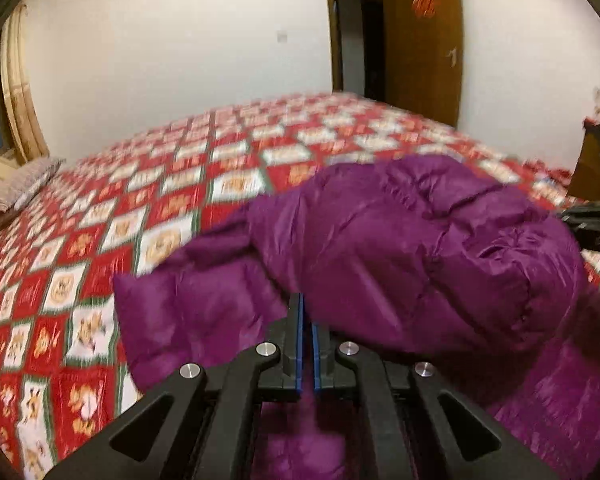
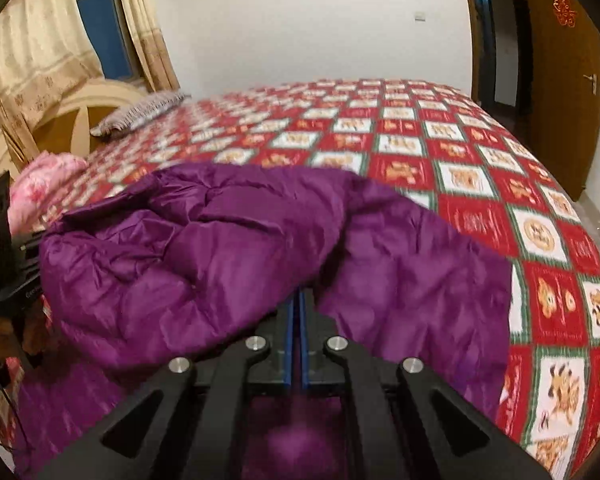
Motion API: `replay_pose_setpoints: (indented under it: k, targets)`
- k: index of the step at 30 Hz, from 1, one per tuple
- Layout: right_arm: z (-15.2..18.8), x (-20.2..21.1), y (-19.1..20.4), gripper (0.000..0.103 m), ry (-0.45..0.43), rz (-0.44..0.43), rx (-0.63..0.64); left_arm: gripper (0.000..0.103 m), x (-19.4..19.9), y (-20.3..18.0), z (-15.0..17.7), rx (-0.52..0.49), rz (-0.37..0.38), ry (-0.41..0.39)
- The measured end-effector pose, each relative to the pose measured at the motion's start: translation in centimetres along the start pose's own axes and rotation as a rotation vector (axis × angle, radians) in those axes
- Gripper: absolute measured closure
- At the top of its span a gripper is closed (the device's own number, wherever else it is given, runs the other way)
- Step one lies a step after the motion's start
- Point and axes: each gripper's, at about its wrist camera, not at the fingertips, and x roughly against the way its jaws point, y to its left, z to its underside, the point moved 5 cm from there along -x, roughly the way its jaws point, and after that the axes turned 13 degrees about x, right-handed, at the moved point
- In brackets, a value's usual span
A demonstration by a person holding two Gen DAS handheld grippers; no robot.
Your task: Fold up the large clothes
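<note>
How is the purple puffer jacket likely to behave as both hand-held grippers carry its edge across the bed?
The purple puffer jacket billows and sags between grips, so it is probably floppy and light for its bulk. Its shiny shell looks slick, so it may slip from the left hand-held gripper or right hand-held gripper, both shut on it.

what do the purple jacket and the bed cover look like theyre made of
Purple jacket: probably a thin synthetic shell, nylon or polyester, over puffy filling; it has a slight sheen, fine crinkles and stitched quilted sections. Bed cover: looks like matte woven fabric, perhaps cotton, with printed red and white squares; no shine, lies flat. Blur leaves the weave unclear.
</note>
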Motion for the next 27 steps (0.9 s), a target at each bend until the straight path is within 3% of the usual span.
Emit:
replay_pose_setpoints:
  k: [6, 7, 9, 10, 11, 12, 14, 16, 19, 22, 27]
  targets:
    - [1.4, 2.3, -1.9, 0.097, 0.031, 0.057, -0.035, 0.099, 2.5, 2.0, -0.2, -0.015, -0.084, -0.038]
    - [1.6, 2.8, -2.0, 0.092, 0.036, 0.064, -0.040, 0.095, 3.0, 2.2, -0.6, -0.019, -0.113, -0.059]
    - [1.4, 3.7, -2.7, 0.079, 0.048, 0.085, -0.067, 0.063, 3.8, 2.6, -1.8, -0.012, -0.138, -0.097]
    - [1.1, 3.9, -2.8, 0.066, 0.047, 0.089, -0.079, 0.030, 4.1, 2.6, -2.6, 0.009, -0.140, -0.121]
    - [0.3, 4.3, -3.0, 0.058, 0.038, 0.083, -0.109, 0.013, 4.6, 2.6, -3.5, 0.035, -0.138, -0.164]
    - [-0.3, 4.3, -2.8, 0.057, 0.032, 0.073, -0.125, 0.010, 5.4, 2.5, -4.7, 0.076, -0.117, -0.231]
    - [-2.2, 4.3, -2.2, 0.057, 0.009, 0.053, -0.142, 0.006, 5.3, 1.6, -6.5, 0.128, -0.078, -0.259]
    - [-4.4, 4.0, -0.9, 0.057, -0.028, 0.026, -0.138, 0.006, 4.3, 0.5, -8.0, 0.148, -0.064, -0.238]
    - [-6.4, 1.6, 1.0, 0.057, -0.022, -0.012, -0.135, 0.006, 1.7, -1.6, -8.3, 0.099, -0.121, -0.200]
    - [-5.7, -1.6, 2.4, 0.057, 0.039, -0.010, -0.104, 0.006, -1.4, -2.8, -5.4, 0.046, -0.157, -0.095]
    - [-0.1, -4.0, 3.7, 0.058, 0.137, -0.020, -0.082, 0.006, -3.8, -3.1, 0.7, -0.006, -0.171, -0.007]
